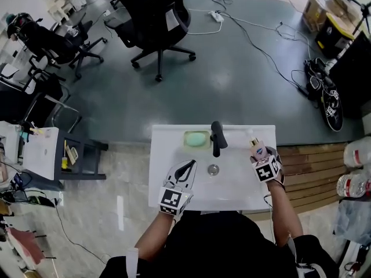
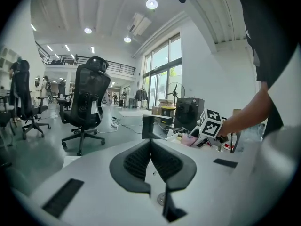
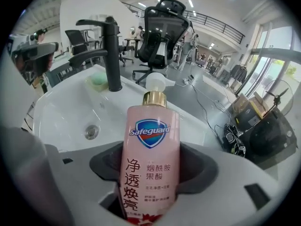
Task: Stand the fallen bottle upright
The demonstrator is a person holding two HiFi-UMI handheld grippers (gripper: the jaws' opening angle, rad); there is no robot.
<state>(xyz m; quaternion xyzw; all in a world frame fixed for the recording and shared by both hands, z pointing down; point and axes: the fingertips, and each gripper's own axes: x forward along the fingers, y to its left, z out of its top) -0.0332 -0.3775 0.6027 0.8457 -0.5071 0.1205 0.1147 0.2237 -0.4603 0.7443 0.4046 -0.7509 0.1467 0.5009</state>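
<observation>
From the head view, my right gripper [image 1: 260, 157] pinches the pink soap bottle [image 1: 258, 150] over the sink [image 1: 168, 138] rim right of the tap [image 1: 215, 138], while my left gripper [image 1: 186, 168] waits over the basin, out of the way. The left gripper view shows its fingers pressed together on nothing, idle because I judge one hand is enough here. In the right gripper view the fingers [image 3: 197, 167] clamp the bottle's body with its pump cap beyond the fingertips, a hold that should let me swing it onto its base.
</observation>
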